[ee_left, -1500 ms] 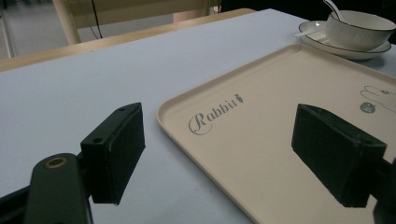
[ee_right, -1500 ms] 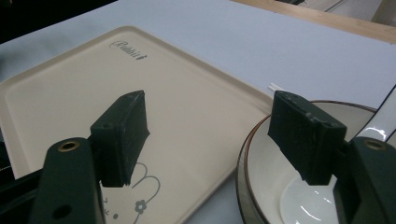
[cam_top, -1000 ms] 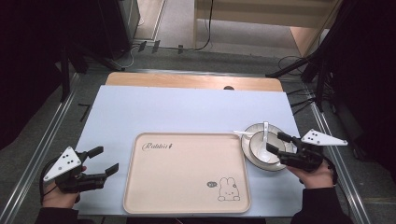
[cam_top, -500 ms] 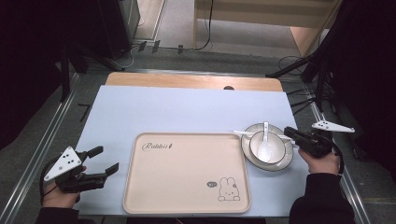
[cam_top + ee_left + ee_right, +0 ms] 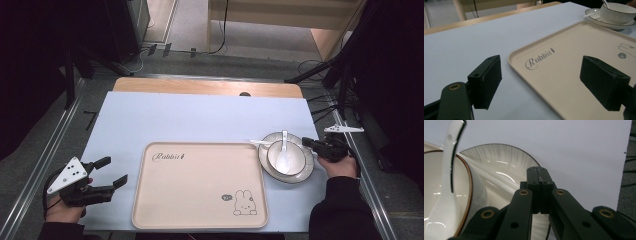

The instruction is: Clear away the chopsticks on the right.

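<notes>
Right tongs [image 5: 539, 173] closed beside plate [image 5: 305, 172] | spoon [image 5: 284, 155] handle apparently points away

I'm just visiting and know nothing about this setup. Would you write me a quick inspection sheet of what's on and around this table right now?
Surface: pale blue mat over a wooden table.
Job's things: beige rabbit tray; right of it a white bowl on a plate, with a spoon in the bowl.
Clutter: nothing seen.
Grippers: left gripper open, left of the tray; right gripper shut, at the plate's right rim, holding nothing.
Cables: several on the floor beyond the table.
Surroundings: metal rails, dark curtains, wooden furniture behind.
</notes>
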A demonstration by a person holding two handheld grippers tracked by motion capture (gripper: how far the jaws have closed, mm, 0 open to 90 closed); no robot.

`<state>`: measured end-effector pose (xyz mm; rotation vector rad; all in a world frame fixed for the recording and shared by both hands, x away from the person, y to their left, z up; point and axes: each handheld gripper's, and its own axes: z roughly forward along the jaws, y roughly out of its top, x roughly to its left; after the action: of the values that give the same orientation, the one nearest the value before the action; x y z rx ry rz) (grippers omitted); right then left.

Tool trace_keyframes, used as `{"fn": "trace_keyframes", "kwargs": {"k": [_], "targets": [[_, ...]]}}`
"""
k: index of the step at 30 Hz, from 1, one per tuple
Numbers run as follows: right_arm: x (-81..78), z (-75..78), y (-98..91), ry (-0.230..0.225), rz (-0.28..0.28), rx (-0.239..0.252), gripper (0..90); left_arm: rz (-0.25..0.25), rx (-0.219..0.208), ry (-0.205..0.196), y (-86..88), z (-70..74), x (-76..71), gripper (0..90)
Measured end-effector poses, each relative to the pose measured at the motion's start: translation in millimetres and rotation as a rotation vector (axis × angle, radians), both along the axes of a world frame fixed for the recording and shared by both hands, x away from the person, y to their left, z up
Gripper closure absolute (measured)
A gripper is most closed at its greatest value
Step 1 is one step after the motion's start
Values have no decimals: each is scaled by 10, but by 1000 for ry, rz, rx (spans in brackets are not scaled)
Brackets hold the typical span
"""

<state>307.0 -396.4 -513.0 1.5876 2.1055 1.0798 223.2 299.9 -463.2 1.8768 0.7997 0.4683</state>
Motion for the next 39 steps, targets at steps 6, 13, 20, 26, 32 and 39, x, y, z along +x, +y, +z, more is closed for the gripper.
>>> {"fn": "trace_keyframes", "kwargs": {"k": [6, 13, 20, 26, 32, 39], "targets": [[-48, -1, 6, 32, 26, -8, 900, 0, 2, 0, -3, -1, -5, 183], [-179, 7, -26, 54, 44, 2, 900, -3, 3, 0, 3, -3, -7, 183], [-272, 13, -20, 66, 62, 2, 900, 0, 0, 2, 10, -1, -9, 183], [-331, 27, -8, 101, 54, 17, 900, -3, -5, 2, 8, 5, -13, 183], [-398, 57, -51, 83, 61, 41, 783, -5, -6, 3, 11, 5, -12, 184], [-475, 145, -57, -5, 65, -27, 542, -4, -5, 1, 10, 6, -14, 184]]}}
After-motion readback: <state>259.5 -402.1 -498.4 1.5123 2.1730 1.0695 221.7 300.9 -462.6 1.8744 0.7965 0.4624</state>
